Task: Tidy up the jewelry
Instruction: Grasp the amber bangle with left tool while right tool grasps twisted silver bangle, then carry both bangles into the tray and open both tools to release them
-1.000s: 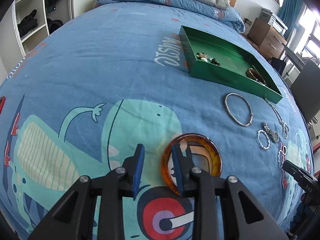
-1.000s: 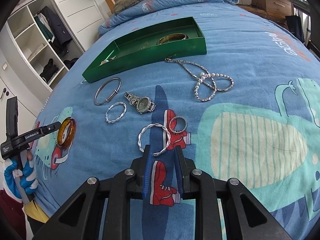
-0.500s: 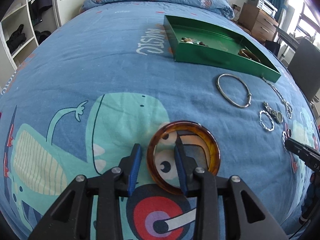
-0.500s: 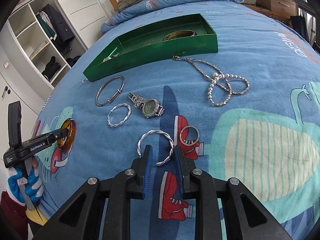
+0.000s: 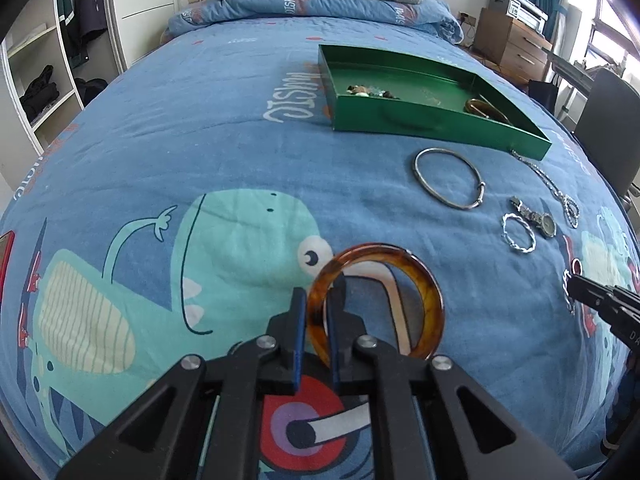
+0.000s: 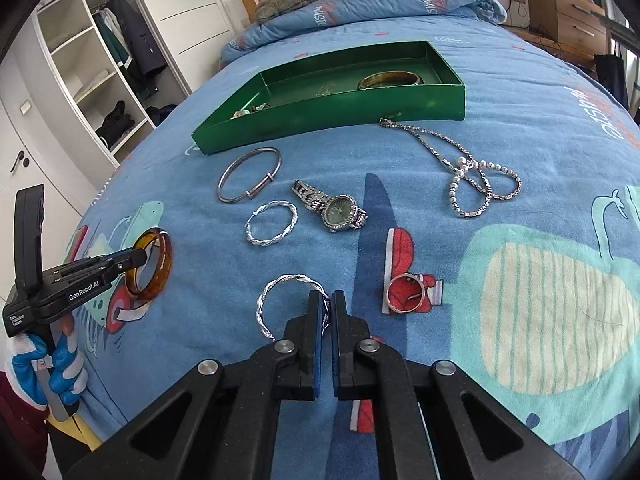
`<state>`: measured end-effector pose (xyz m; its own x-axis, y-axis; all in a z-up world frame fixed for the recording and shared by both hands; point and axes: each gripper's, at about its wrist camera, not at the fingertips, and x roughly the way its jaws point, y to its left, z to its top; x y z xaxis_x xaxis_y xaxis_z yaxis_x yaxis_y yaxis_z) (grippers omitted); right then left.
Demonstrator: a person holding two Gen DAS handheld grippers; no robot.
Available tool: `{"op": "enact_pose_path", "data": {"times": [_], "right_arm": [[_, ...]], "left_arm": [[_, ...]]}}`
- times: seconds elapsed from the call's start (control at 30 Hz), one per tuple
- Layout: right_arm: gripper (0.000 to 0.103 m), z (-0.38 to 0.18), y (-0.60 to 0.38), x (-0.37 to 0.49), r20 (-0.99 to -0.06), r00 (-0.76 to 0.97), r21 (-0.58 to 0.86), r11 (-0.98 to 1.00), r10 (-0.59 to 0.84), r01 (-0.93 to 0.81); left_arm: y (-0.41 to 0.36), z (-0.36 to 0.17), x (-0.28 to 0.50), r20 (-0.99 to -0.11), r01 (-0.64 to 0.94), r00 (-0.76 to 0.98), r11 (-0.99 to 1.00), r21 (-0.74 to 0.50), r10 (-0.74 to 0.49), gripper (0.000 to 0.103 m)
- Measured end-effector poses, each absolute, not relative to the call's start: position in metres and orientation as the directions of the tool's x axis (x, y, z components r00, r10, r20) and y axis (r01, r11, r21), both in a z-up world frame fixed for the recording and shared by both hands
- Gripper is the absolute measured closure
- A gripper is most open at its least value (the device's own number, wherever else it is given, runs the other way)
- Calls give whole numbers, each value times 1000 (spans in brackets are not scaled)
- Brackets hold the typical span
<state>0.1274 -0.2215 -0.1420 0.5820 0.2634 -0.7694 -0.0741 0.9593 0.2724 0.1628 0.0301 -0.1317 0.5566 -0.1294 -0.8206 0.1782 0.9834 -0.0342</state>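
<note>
Both tools have just been closing, each on a bangle. The left tool (image 5: 316, 334) is clamped on the near-left rim of the amber bangle (image 5: 424, 292), one finger inside the ring and one outside, and in the right wrist view the bangle is seen tilted up on edge off the bed cover (image 5: 200, 128). The right tool (image 6: 326, 316) is pinched on the right-hand rim of the near twisted silver bangle (image 6: 272, 292), which appears to lie flat on the cover. The relation that matters next is the way to the green tray (image 5: 436, 122): it lies at the far side of the bed, far and to the right of the left tool, far and slightly left of the right tool. The tray's long axis is set slantwise across the bed. Between the tools and the tray lie the plain silver bangle (image 6: 250, 180), a second twisted bangle (image 6: 272, 224), the watch (image 6: 338, 210) and the necklace (image 6: 472, 180), so each carry is judged to pass over loose pieces. Neither tool seems clearly nearer the tray.
</note>
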Motion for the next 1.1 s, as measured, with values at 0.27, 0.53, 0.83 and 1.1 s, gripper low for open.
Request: {"op": "enact_pose_path", "data": {"times": [0.27,0.53,0.83,1.1], "right_arm": [[99,-107,-213,107,-715,647,246,961,265,-123],[99,-60,-225,121,-652,722,207,970,234,-128],[99,-34,-259,215,-622,770,147,987,140,-61],[99,-70,-281,311,-699,708,114,993,101,-30]], "left_arm": [[29,-98,150,-777,188,609,981,-55,-160,94],[17,-51,173,-721,205,657,972,-111,-221,94],[-31,-28,262,-700,233,665,963,-137,-260,94],[-72,-57,348,-747,216,624,969,-119,-231,94]]}}
